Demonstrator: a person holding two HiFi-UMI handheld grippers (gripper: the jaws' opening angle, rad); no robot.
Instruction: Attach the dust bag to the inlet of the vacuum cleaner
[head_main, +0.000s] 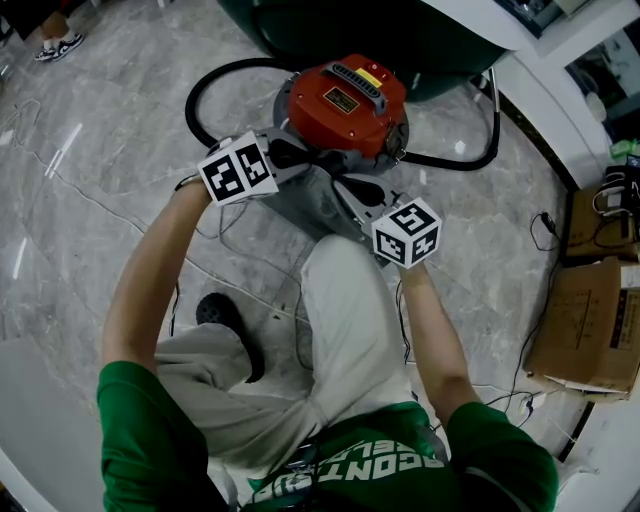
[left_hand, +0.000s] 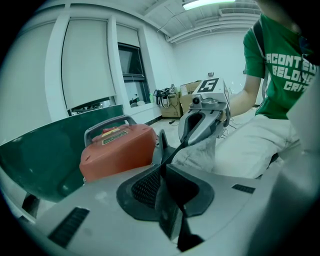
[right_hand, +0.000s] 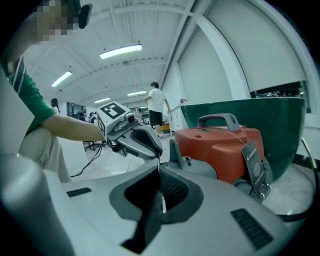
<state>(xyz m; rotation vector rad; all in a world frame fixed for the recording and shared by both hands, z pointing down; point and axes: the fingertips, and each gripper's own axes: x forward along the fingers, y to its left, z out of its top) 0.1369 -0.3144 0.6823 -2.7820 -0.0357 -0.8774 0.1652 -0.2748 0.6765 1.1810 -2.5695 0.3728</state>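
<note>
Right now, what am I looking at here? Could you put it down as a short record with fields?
Setting: a person on a marble floor
Machine: red vacuum cleaner, with a black hose looped round it
Left gripper: jaws shut on an edge of the dust bag
Right gripper: jaws shut on the same bag
Bag position: held between the two grippers, just in front of the vacuum cleaner
Inlet: cannot be made out
Nearby: cardboard boxes at the right

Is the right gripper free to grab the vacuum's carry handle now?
Probably not: the right gripper looks shut on the dust bag, though the way to the handle looks clear.
</note>
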